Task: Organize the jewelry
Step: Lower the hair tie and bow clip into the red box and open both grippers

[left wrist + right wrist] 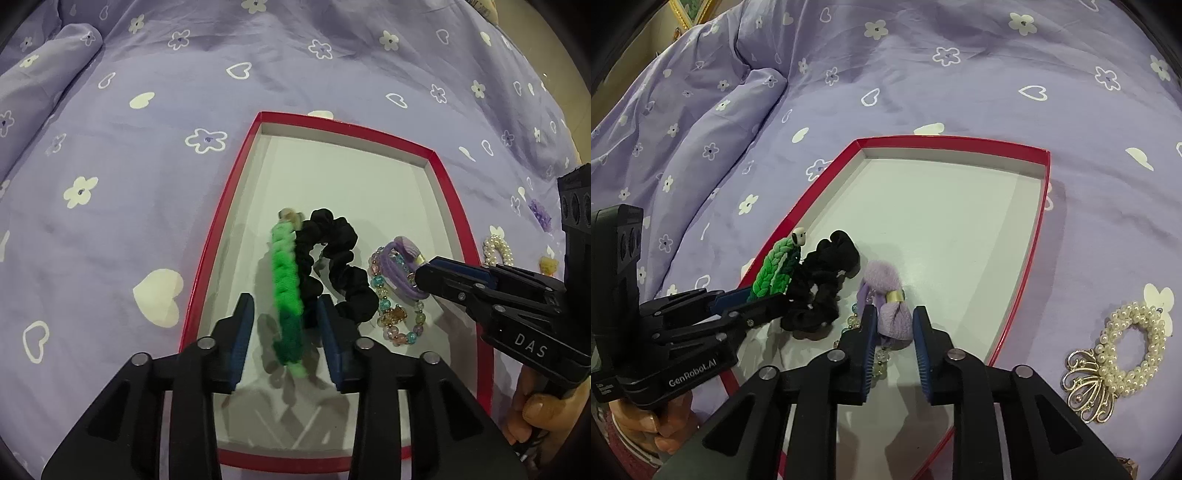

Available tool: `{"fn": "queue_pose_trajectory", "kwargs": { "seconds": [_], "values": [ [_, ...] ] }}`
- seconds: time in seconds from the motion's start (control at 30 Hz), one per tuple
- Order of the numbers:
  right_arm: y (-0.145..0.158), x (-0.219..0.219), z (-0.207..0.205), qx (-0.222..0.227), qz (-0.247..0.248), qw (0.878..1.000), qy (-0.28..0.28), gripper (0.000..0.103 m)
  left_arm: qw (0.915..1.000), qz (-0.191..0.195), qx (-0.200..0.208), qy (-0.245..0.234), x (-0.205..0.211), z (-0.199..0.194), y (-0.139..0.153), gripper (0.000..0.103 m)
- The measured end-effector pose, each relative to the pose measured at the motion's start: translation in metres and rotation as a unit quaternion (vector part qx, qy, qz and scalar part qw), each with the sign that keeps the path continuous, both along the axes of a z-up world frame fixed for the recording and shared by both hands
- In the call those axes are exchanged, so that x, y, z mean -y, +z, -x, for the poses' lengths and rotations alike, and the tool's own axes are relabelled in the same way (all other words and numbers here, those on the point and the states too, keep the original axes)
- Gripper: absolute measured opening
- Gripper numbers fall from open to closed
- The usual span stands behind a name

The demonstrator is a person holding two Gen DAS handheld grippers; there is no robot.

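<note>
We are putting hair bands into the red box (207, 236). If we are lifting our left gripper (286, 332) too fast, a pad could be catching the green band (284, 280) between its jaws and pulling it back out. These jaws are standing a little apart, not squeezing the band. Our right gripper (894, 345) is a little apart too, around the purple band (892, 314); it could be dragging the beads (391, 317) underneath. Farther right, outside the box, the pearl band (1134, 343) is waiting.

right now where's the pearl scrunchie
On the purple bedsheet outside the red tray's right edge, in the right wrist view: pearl scrunchie.
</note>
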State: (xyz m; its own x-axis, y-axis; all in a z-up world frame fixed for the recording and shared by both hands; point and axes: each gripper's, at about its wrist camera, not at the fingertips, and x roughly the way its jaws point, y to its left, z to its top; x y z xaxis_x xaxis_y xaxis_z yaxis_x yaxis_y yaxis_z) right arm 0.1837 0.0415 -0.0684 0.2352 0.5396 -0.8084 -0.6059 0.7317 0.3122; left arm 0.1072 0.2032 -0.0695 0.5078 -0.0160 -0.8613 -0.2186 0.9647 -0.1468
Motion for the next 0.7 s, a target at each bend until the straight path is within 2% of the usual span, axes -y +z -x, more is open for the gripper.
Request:
{"fn": "queue_pose_trajectory", "kwargs": {
  "seconds": [0.2,0.33,0.43,0.7],
  "values": [
    [0.003,0.003,0.003,-0.002,-0.007,1.0,-0.005,0.026,1.0,-0.004,-0.001,-0.001,0.0,0.003,0.001,0.036],
    [0.009,0.008,0.005,0.001,-0.019,1.0,-0.01,0.035,1.0,-0.005,-0.001,0.005,-0.001,0.005,0.003,0.041],
    [0.018,0.013,0.008,0.008,-0.028,1.0,-0.012,0.035,0.9999,-0.006,0.002,0.009,-0.001,0.009,0.008,0.049],
    [0.039,0.041,0.019,0.023,-0.05,0.998,-0.031,0.035,0.9998,-0.008,0.017,0.009,0.007,0.021,0.023,0.051]
  ]
}}
